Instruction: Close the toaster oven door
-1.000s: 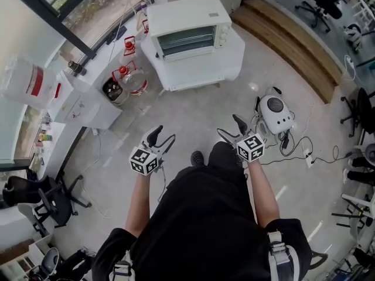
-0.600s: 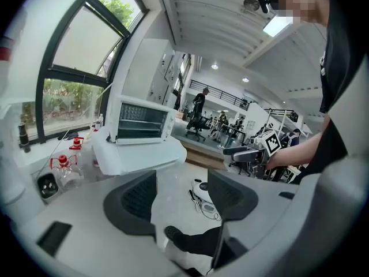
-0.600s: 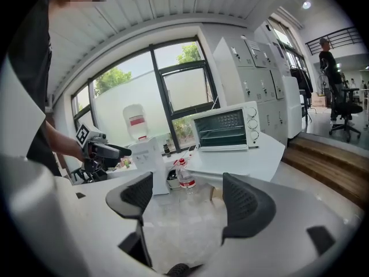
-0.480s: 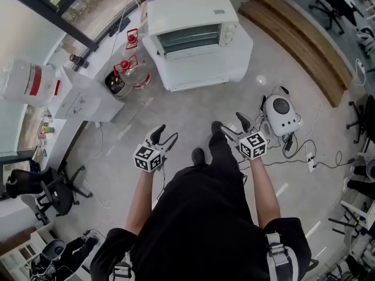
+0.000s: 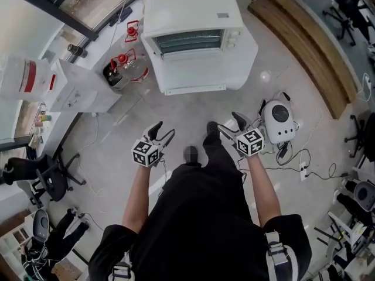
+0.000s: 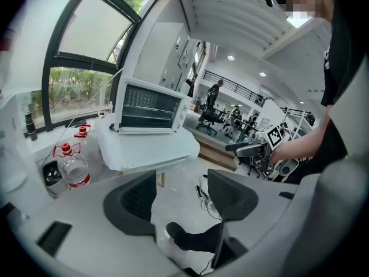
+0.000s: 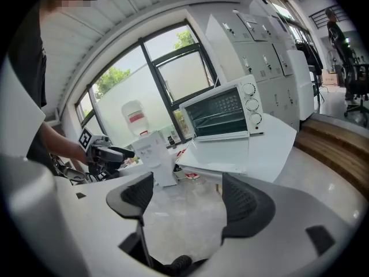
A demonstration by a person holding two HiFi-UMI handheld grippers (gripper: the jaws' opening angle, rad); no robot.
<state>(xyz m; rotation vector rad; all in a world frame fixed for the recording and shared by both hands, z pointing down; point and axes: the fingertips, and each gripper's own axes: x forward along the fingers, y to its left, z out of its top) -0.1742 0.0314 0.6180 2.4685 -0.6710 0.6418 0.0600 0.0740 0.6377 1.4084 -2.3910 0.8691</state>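
**Grey lab floor, white toaster oven with door down, two tools held clear**

Setting: pale grey floor [image 5: 176, 113] of an open workroom, window wall on the left, a wooden step [image 5: 304, 40] on the right.

1. Toaster oven [image 5: 190, 10]: white, standing on a white tabletop [image 5: 243, 60] at the far end of the head view. Wire racks are visible through the open front, with three knobs on its right side.
2. Door [image 7: 222, 153]: folded down flat in front of the oven, lying level over the tabletop, its free edge toward the person.
3. Left tool [image 5: 163, 132]: held at waist height above the floor, well apart from the oven. Jaws wide apart, gripping nothing; only the floor and a dark shoe [image 6: 176, 231] appear between them.
4. Right tool [image 5: 231, 126]: level with the left and pointed toward the oven. Jaws wide apart, gripping nothing, with bare floor between them.
5. Water bottles [image 5: 133, 69]: clear with red caps, on the floor left of the tabletop, beside a white box [image 5: 76, 92].
6. White domed device [image 5: 280, 117]: on the floor near the right tool, with cables trailing from it.
7. Office chair [image 5: 47, 180]: dark, at the left edge.
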